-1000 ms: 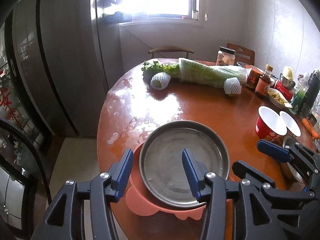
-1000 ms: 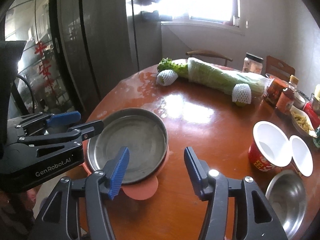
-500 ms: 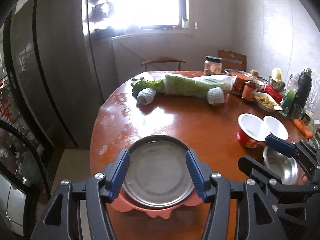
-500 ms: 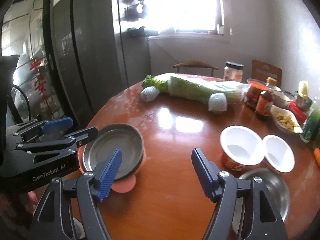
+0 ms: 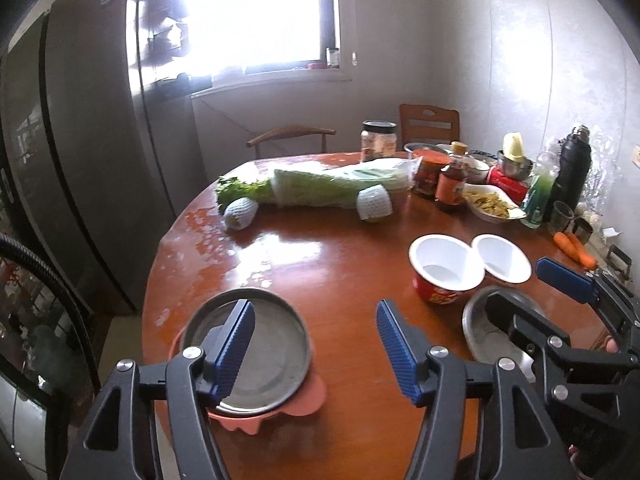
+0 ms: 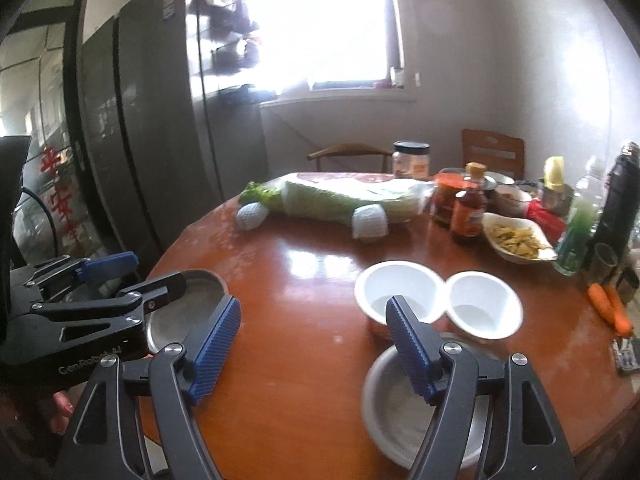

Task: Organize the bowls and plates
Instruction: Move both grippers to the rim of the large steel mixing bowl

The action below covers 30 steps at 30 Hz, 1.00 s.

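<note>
A round metal plate (image 5: 268, 352) lies on a pink plate (image 5: 308, 398) at the near left edge of the round wooden table (image 5: 320, 264); it also shows in the right wrist view (image 6: 180, 312). A steel bowl (image 6: 396, 400) sits at the near right, also in the left wrist view (image 5: 484, 332). Two white bowls, one red-sided (image 5: 444, 276) and one plain (image 5: 502, 258), stand behind it. My left gripper (image 5: 316, 344) is open and empty above the table, right of the metal plate. My right gripper (image 6: 312, 344) is open and empty, its right finger over the steel bowl.
Wrapped cabbage (image 5: 340, 188), two net-wrapped fruits (image 5: 240, 212), jars and sauce bottles (image 5: 450, 184), a dish of food (image 5: 492, 204), a dark flask (image 5: 572, 168) and carrots (image 5: 572, 246) crowd the table's far and right side. A fridge (image 5: 80, 160) stands left; chairs stand behind.
Both grippers have drawn back and up from the table and swung right. The left one has left the metal plate on the pink plate. The steel bowl now lies under the right gripper.
</note>
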Motion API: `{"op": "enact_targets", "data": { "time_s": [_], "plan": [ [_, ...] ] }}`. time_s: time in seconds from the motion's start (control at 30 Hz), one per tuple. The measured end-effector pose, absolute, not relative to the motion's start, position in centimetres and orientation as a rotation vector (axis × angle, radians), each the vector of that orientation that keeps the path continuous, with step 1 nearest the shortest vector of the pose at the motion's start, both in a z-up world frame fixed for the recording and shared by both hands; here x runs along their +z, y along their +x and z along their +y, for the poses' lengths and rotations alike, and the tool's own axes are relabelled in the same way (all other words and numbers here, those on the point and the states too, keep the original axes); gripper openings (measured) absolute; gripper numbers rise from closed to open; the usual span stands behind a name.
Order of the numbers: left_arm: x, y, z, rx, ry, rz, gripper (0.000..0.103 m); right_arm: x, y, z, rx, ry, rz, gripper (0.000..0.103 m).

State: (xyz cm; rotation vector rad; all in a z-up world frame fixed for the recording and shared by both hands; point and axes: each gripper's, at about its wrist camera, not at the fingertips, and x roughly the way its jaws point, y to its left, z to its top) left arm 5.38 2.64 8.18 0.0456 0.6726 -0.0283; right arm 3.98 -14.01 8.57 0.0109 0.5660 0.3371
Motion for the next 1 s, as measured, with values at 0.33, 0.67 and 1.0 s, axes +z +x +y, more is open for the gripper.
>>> {"op": "enact_targets", "data": {
  "time_s": [0.33, 0.67, 1.0],
  "plan": [
    [8.3, 5.6, -1.7, -0.085, 0.054, 0.686, 0.064, 9.7, 2.8, -21.1, 0.219, 0.066, 0.507, 0.077],
    [7.1, 6.6, -5.2, -0.137, 0.063, 0.719, 0.064, 9.0, 2.6, -27.2, 0.101, 0.110, 0.513, 0.078],
    [3.6, 8.6, -8.1, -0.178, 0.073, 0.806, 0.064, 4.9, 4.1, -29.6, 0.099, 0.132, 0.629, 0.078]
  ]
}}
